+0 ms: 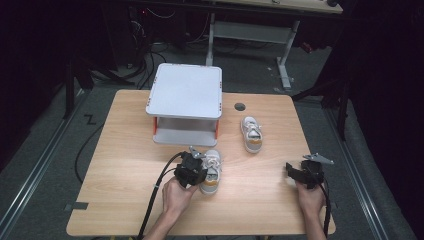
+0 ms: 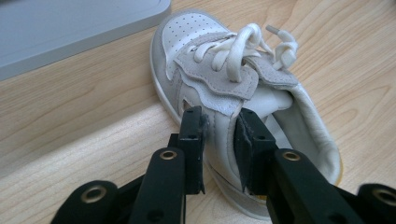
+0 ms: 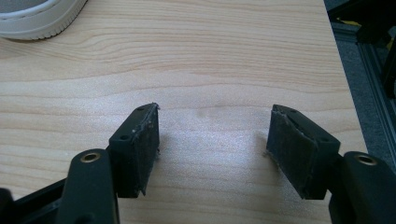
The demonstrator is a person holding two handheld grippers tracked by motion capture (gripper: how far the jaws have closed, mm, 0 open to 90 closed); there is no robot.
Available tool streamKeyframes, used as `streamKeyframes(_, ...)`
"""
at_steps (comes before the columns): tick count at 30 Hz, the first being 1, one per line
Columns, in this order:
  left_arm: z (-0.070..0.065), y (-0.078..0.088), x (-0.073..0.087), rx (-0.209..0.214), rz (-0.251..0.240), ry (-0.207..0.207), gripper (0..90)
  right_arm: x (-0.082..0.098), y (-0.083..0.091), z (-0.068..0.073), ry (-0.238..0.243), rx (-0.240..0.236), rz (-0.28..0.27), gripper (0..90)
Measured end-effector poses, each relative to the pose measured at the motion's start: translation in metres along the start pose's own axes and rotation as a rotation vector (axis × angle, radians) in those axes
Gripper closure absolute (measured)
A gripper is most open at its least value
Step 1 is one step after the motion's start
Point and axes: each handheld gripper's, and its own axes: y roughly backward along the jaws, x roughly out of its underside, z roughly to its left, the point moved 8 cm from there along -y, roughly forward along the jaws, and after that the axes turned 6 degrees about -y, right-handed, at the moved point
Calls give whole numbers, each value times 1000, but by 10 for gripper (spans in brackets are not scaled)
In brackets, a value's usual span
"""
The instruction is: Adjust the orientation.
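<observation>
Shoe [image 2: 233, 93] is sitting between the left claw's [image 2: 219, 154] jaws: one pad outside the side wall, one inside the collar opening. Pads are looking in contact with the wall, so I'm reading this as a pinch on the shoe, though a light one. Sole is resting on the desk [image 2: 84, 121], toe pointing away from the claw toward the grey two-tier stand [image 1: 186, 102] just ahead.

Risks from here, as I'm judging them:
- Grip is biting only thin, soft upper near the heel. Lifting now could let the wall fold and the shoe swing toe-down or slip out.
- Loose laces [image 2: 252, 44] are lying ahead of the pads and could snag the stand's edge if the shoe goes forward low.

Second shoe [image 1: 251, 133] is standing ahead and left of the right claw [image 1: 296, 172], well apart from it. Right claw is hanging spread wide over bare desk, gripping nothing, so it's offering no support if the left pinch fails.
</observation>
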Motion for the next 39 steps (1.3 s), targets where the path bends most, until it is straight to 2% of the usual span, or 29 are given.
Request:
streamKeyframes(4, 0, 0, 0, 17, -8, 14, 693, 0, 0, 0, 0, 0, 0, 343)
streamKeyframes(9, -2, -4, 0, 21, -14, 4, 561, 0, 0, 0, -1, 0, 0, 343)
streamKeyframes(17, 4, 1, -2, 31, -67, 21, 418, 0, 0, 1, 0, -4, 1, 341)
streamKeyframes(19, 8, 5, -2, 13, -76, 13, 401, 0, 0, 1, 0, -4, 1, 341)
streamKeyframes(22, 12, 7, -2, 10, -86, 14, 383, 0, 0, 1, 1, -5, 1, 341)
streamKeyframes(27, 25, 15, -1, 7, -120, 42, 366, 0, 0, 1, -1, -4, 2, 341)
streamKeyframes(33, 40, 22, 3, -11, -128, 73, 357, 0, 0, 1, -1, -4, 2, 341)
streamKeyframes(39, 54, 26, 8, -53, -149, 86, 354, 0, 0, 1, -1, -4, 2, 340)
